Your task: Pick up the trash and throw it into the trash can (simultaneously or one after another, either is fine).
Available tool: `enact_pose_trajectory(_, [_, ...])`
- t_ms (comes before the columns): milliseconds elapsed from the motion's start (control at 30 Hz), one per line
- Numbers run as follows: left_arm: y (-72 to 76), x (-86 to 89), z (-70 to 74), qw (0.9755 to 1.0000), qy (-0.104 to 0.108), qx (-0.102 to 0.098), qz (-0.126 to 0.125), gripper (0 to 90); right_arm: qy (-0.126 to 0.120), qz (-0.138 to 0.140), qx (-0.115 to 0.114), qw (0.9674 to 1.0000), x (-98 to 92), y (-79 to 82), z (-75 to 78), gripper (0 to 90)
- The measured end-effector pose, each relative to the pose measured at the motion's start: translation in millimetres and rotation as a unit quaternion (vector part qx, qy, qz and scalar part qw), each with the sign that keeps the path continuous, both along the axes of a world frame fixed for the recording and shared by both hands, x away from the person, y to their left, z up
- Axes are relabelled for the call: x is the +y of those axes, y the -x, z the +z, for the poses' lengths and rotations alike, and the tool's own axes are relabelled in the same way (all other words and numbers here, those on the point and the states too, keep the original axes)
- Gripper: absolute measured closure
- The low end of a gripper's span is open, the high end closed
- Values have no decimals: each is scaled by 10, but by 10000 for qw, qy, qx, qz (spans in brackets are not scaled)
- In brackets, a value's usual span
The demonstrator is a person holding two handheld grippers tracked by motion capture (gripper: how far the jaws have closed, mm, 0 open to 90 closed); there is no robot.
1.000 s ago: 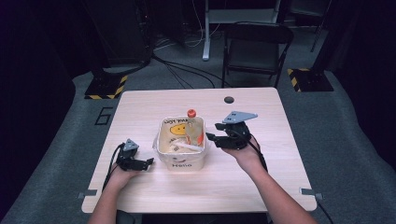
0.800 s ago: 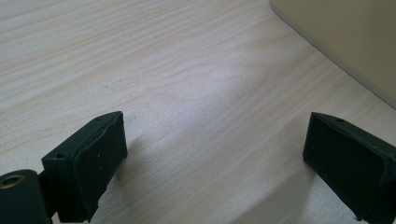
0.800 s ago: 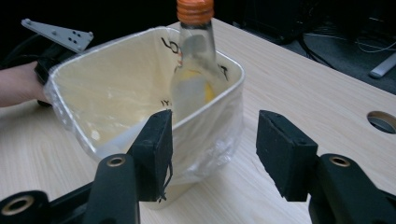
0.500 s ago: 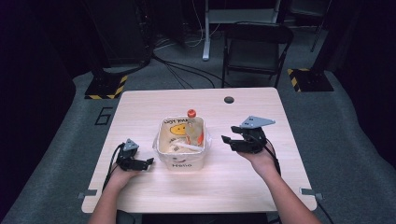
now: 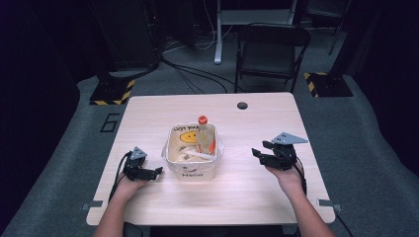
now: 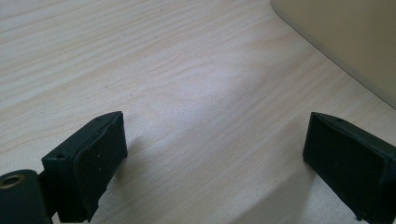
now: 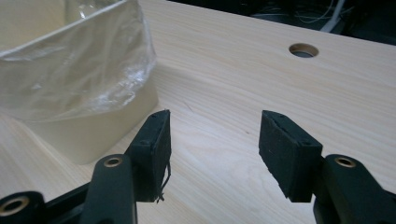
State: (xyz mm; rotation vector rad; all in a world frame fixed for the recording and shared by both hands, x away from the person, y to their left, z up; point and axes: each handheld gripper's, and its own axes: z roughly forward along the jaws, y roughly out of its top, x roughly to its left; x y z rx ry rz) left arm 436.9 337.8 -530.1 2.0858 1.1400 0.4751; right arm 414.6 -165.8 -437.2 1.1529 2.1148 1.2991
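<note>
Hand-held gripper [image 6: 215, 163] jaws apart, bare table [image 6: 187, 84], bin [image 6: 345, 37] corner

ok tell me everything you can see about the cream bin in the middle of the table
The cream bin is a small, squarish open-topped container standing upright near the middle of the wooden table. A clear plastic liner is folded over its rim. A yellow smiley face and dark lettering mark an inner wall, and more lettering marks its front. Inside are pale scraps and an orange-capped bottle leaning at the far side. Neither gripper touches it.
</note>
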Motion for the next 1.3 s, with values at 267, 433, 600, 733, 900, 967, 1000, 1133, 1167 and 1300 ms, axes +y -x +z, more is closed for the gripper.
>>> enact_pose_trajectory(267, [0,1,1,10000,-5,2,-4,60,-45,-247,147,9996,-149,-17,-161,424])
enact_pose_trajectory(433, [0,1,1,10000,-7,0,-2,60,-52,-363,358,9987,-231,-46,-319,427])
enact_pose_trajectory(600, [0,0,1,10000,-5,0,0,60,18,-503,516,9974,-299,-95,-426,428])
enact_pose_trajectory(733, [-1,0,-1,10000,1,-13,-3,60,70,-647,638,9958,-372,-135,-499,428])
enact_pose_trajectory(900, [-3,1,-2,10000,-10,-20,-6,60,52,-824,726,9939,-464,-162,-552,429])
enact_pose_trajectory(967, [-4,-1,-1,10000,-12,-23,0,60,50,-909,770,9929,-496,-177,-568,430])
enact_pose_trajectory(1000, [-5,-3,-2,10000,-13,-27,1,59,61,-944,786,9924,-513,-185,-577,430])
enact_pose_trajectory(1133, [-5,-3,-2,10000,-10,-27,1,59,41,-1044,873,9907,-556,-200,-611,431])
enact_pose_trajectory(1167, [-5,-4,-2,10000,-10,-19,3,59,47,-1053,886,9905,-559,-198,-617,430])
enact_pose_trajectory(1300, [-4,0,10,10000,-43,49,-23,59,146,-1096,867,9901,-559,-193,-647,424])
